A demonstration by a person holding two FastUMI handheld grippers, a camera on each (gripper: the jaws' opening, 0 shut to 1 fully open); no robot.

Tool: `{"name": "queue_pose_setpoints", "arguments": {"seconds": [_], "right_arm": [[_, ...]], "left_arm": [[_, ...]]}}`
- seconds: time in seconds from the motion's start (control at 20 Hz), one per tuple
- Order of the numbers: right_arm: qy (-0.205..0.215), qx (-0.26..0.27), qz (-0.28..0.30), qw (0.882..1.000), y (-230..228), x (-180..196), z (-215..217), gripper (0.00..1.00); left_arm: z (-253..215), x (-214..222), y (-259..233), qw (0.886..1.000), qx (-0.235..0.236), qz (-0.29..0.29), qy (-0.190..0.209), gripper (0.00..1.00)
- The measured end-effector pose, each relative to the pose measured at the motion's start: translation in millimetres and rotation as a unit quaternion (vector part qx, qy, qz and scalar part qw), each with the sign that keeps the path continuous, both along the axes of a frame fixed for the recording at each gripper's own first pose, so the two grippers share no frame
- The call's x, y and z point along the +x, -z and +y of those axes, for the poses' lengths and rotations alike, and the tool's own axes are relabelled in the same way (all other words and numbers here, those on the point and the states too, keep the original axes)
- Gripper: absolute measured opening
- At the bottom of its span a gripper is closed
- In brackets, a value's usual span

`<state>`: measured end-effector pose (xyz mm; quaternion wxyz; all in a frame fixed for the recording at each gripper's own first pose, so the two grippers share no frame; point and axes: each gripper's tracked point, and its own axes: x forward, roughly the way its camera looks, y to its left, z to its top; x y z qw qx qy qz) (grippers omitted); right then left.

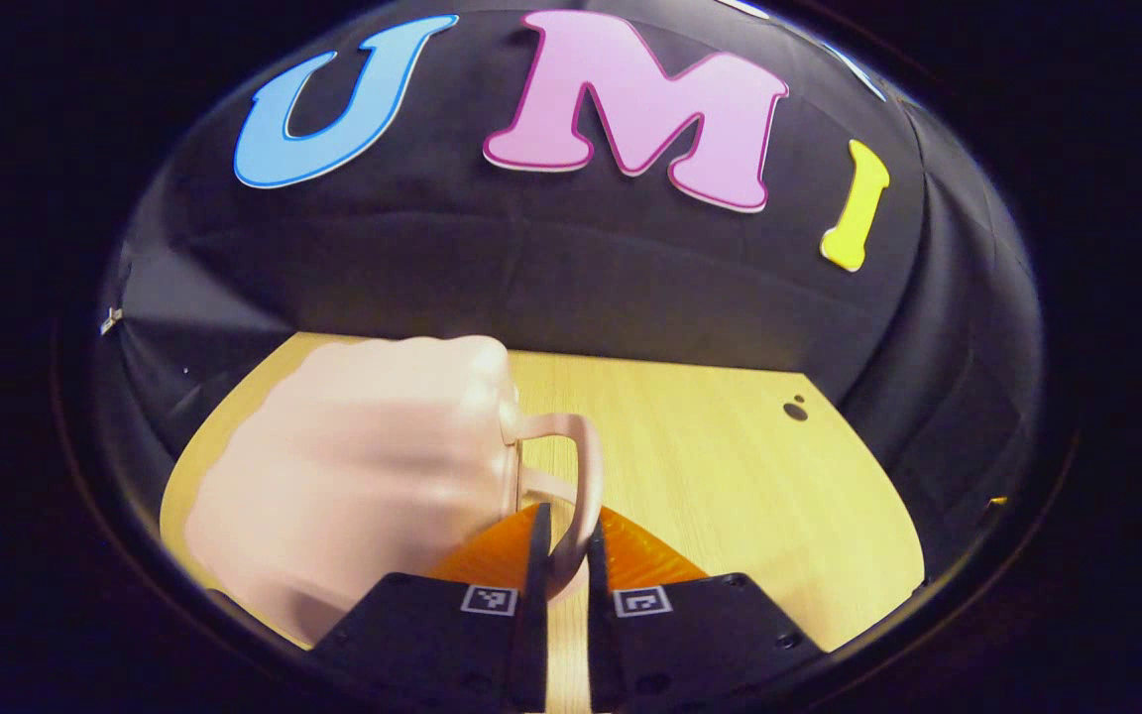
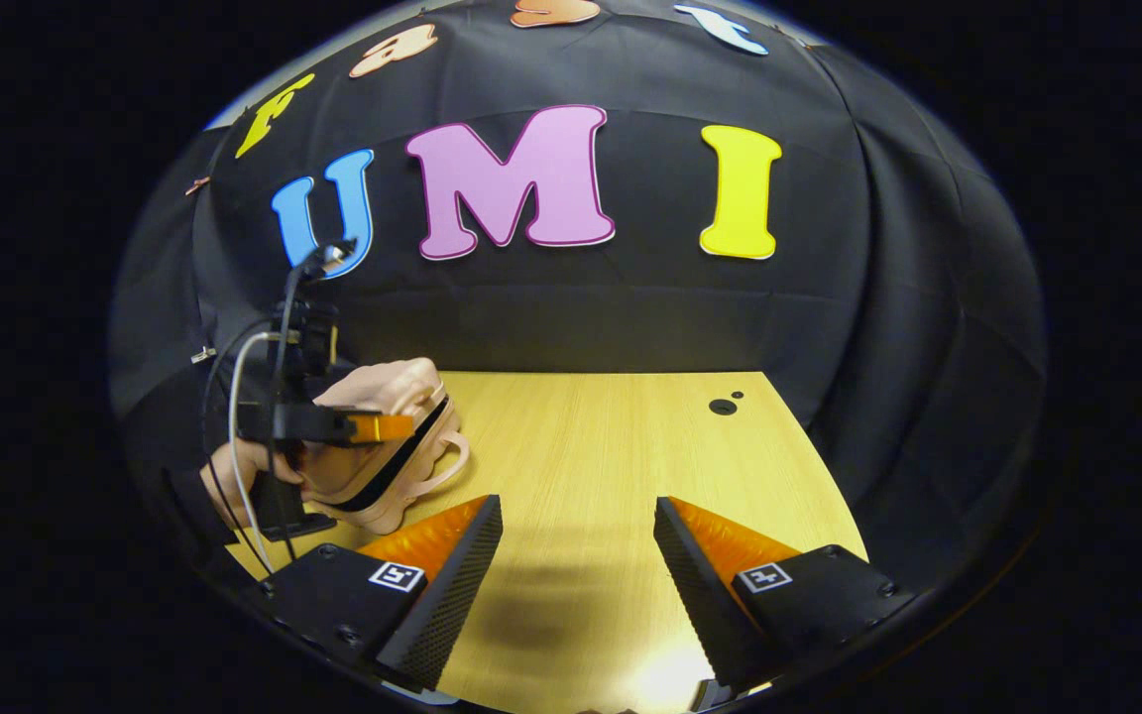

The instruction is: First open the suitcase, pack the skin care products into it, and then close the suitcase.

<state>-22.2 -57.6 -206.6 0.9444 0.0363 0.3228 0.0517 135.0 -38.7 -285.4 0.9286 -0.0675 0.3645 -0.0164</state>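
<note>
A small pale pink suitcase (image 1: 363,466) lies on the wooden table (image 1: 730,476) at the left, blurred in the left gripper view. Its loop handle (image 1: 588,466) runs down between the fingers of my left gripper (image 1: 565,518), which is shut on it. In the right gripper view the suitcase (image 2: 395,389) sits at the far left with a dark gap along its seam, the lid slightly raised. The left gripper (image 2: 378,428) is at its side, held by a hand (image 2: 232,466). My right gripper (image 2: 576,506) hangs open above bare table, well right of the suitcase.
The table (image 2: 611,446) stretches to the black cloth wall behind. Two small dark holes (image 2: 723,406) mark its far right corner. A white cable (image 2: 234,416) trails from the left gripper.
</note>
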Motion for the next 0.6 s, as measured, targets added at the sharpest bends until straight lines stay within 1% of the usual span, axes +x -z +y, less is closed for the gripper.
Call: {"name": "queue_pose_setpoints", "arguments": {"seconds": [0.05,0.1,0.15,0.2,0.25,0.3,0.35,0.4,0.5,0.6], "right_arm": [[0.007,0.005,-0.001,1.0,-3,0,-5,0.98],[0.015,0.008,-0.008,1.0,-10,3,-10,0.98],[0.022,0.007,-0.02,1.0,-18,7,-15,0.98],[0.029,0.004,-0.029,0.999,-26,9,-18,0.98],[0.036,0.002,-0.037,0.999,-33,10,-20,0.98],[0.041,0.006,-0.047,0.998,-42,11,-19,0.98],[0.045,0.009,-0.057,0.997,-51,11,-17,0.98],[0.049,0.009,-0.066,0.997,-62,10,-16,0.98],[0.051,0.004,-0.09,0.995,-87,6,-8,0.98],[0.043,-0.015,-0.13,0.99,-116,2,1,0.98]], "left_arm": [[-9,-7,-2,1.0,-0.027,0.005,-0.01,0.39],[-13,-7,-11,0.998,-0.051,-0.006,-0.025,0.42],[-19,-10,-27,0.996,-0.077,-0.022,-0.033,0.51],[-22,-16,-45,0.995,-0.09,-0.036,-0.04,0.55],[-24,-25,-66,0.994,-0.09,-0.048,-0.044,0.9],[-23,-35,-90,0.994,-0.08,-0.067,-0.041,0.98],[-22,-44,-117,0.993,-0.063,-0.095,-0.036,0.96],[-19,-54,-148,0.99,-0.042,-0.133,-0.028,0.97],[-7,-72,-209,0.977,0.007,-0.21,-0.023,0.96],[1,-93,-257,0.962,0.04,-0.27,-0.026,0.96]]}}
